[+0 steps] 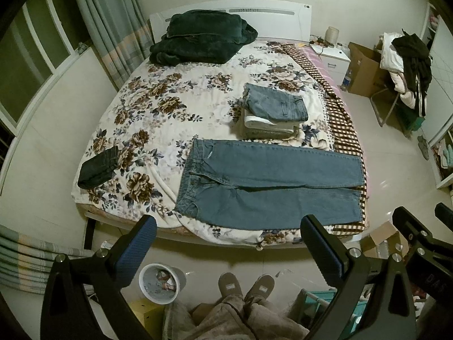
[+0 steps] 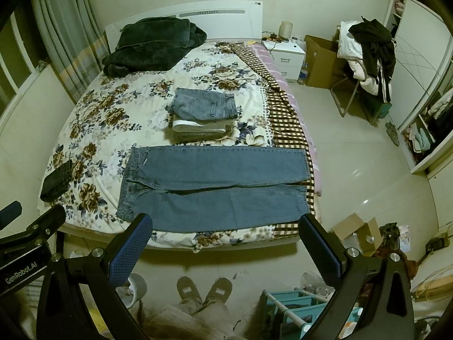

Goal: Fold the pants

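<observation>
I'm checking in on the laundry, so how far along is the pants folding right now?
Done: a stack of folded pants sits mid-bed, and a dark folded pair lies near the bed's left edge. In hand: nothing; the left claw and right claw are both open, off the bed. Left: the blue jeans lie flat and unfolded along the near edge.

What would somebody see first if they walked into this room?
Probably the blue jeans, spread flat across the near end of the flowery bed. Just behind them sits a neat stack of folded clothes, and a dark fluffy blanket is heaped by the headboard.
</observation>
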`<state>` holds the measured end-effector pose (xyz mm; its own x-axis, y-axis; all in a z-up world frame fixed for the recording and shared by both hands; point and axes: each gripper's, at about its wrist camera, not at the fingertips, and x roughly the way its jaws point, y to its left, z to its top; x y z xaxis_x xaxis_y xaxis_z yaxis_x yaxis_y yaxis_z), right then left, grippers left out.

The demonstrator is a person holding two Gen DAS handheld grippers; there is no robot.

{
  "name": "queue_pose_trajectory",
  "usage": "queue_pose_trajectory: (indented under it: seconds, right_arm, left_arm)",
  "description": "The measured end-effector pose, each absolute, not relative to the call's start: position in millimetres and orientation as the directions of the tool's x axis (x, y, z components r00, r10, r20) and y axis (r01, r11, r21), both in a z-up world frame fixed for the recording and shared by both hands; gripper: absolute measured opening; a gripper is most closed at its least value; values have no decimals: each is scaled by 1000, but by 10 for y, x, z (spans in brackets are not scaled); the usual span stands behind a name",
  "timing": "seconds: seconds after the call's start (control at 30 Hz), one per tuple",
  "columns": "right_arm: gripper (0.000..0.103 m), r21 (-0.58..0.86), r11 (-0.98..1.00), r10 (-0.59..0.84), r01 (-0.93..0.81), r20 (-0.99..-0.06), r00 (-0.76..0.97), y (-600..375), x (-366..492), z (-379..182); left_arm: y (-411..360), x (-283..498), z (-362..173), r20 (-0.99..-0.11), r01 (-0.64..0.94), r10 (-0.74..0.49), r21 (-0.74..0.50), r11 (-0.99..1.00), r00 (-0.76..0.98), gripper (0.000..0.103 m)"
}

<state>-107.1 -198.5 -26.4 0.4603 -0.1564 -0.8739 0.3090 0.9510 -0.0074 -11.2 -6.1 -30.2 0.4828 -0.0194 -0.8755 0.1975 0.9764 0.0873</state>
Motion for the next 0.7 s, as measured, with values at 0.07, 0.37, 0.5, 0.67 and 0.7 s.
queue_pose_trajectory:
  seconds: [0.07, 0.37, 0.5, 0.67, 0.7]
  right_arm:
    - [103, -10, 951, -158, 308, -873, 461, -1985, -1070, -269]
    - [103, -9, 951, -158, 308, -873, 461, -2031, -1056, -247]
    - [103, -10, 951, -158, 308, -874, 460, -2027, -1059, -250]
    - [103, -9, 951, -158, 310, -874, 460, -2039, -1051, -236]
    - [103, -10, 950, -159, 311, -873, 461, -1916, -1042, -287]
  left_arm:
    - [-63, -124, -329, -875, 197, -22, 84, 977, 483, 103]
    - [-54, -86, -288, -878, 198, -22, 84, 977, 478, 103]
    - [-79, -95, -350, -876, 197, -25, 80, 977, 481, 103]
    - [-108, -111, -384, -877, 196, -25, 79, 977, 480, 103]
    - [-97, -92, -349, -877, 196, -25, 80, 977, 480, 103]
